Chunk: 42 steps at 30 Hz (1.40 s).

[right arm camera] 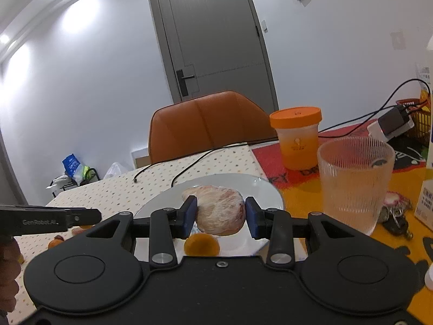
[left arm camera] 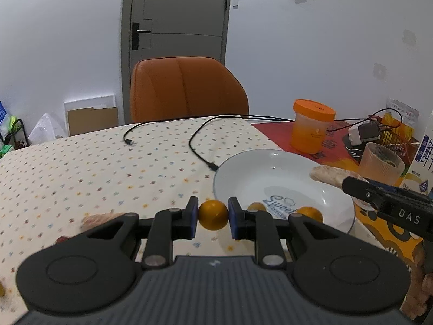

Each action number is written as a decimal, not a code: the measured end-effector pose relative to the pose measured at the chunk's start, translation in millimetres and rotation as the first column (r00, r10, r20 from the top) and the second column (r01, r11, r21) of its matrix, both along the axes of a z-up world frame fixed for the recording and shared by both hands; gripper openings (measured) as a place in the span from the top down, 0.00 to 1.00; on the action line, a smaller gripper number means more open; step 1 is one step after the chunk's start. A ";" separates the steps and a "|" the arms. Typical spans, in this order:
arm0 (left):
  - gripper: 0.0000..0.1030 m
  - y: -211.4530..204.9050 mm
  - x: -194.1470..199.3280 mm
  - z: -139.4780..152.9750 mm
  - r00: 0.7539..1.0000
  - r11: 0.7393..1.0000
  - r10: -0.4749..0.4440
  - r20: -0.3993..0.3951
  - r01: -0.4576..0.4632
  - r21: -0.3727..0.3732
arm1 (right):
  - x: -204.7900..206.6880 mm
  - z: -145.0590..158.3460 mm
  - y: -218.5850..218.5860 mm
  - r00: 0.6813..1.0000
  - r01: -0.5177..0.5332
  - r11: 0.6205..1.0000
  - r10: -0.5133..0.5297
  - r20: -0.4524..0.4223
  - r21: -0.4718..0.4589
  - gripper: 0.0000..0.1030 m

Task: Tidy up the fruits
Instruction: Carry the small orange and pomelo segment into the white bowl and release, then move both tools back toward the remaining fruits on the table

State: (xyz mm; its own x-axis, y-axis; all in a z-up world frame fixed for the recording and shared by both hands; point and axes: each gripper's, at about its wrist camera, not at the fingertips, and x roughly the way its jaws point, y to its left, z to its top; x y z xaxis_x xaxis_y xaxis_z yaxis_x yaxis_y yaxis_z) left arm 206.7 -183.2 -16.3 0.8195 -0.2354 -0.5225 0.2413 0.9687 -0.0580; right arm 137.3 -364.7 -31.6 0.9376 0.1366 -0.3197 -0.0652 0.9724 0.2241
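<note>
The left claw (left arm camera: 213, 218) is clamped on a small round orange-yellow fruit (left arm camera: 213, 214), its blue pads (left arm camera: 192, 216) pressing both sides, held above the desk covered in a cream dotted cloth (left arm camera: 94, 168). At about two o'clock from that fruit sits a shallow white ceramic plate with blue lettering (left arm camera: 257, 168), and two more small orange fruits (left arm camera: 310, 212) show at the plate's near edge, partly hidden behind the claw.

The right claw (right arm camera: 220, 218) is clamped on a peeled pale pink pomelo segment (right arm camera: 220, 212), held over the same white plate (right arm camera: 266, 191). A small orange fruit (right arm camera: 201, 245) shows directly below the segment, at six o'clock.

At one o'clock from the plate stands a translucent plastic jar with an orange lid (right arm camera: 296, 138); at three o'clock, a ribbed clear drinking glass (right arm camera: 354, 181) on a red-and-yellow mat (right arm camera: 300, 192). Black cables (left arm camera: 194, 140) trail across the cloth at twelve o'clock, before an orange upholstered chair (left arm camera: 186, 89).
</note>
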 end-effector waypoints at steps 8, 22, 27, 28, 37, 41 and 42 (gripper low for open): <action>0.79 -20.0 21.3 -5.9 1.000 1.000 -0.010 -0.017 0.011 0.028 | 13.7 -2.5 -2.4 0.999 0.047 0.999 -0.047 0.013 0.004 0.61; 0.79 -38.7 42.5 -8.8 0.999 0.998 -0.034 -0.019 0.035 0.058 | -2.4 -9.3 11.4 0.997 0.070 0.997 -0.070 0.019 -0.022 0.34; 0.76 -34.3 42.5 -5.3 1.000 0.999 -0.019 -0.013 0.019 0.041 | -1.2 -11.6 10.9 0.997 0.074 0.997 -0.074 -0.008 -0.006 0.34; 0.76 -32.6 41.9 -4.6 1.000 0.999 -0.013 -0.012 0.014 0.038 | -1.8 -12.6 10.6 0.997 0.073 0.997 -0.073 -0.016 0.002 0.34; 0.57 -11.0 26.2 1.3 1.000 1.000 0.019 -0.022 -0.018 0.024 | -8.2 -16.2 15.3 0.996 0.075 0.996 -0.072 -0.056 0.039 0.32; 0.44 0.9 17.8 4.2 0.999 0.999 0.037 -0.012 -0.037 0.014 | -13.2 -11.8 21.6 0.996 0.067 0.997 -0.065 -0.054 0.041 0.31; 0.43 4.0 15.7 4.8 0.999 0.999 0.040 -0.009 -0.040 0.010 | -14.5 -10.6 23.5 0.997 0.065 0.997 -0.063 -0.053 0.040 0.29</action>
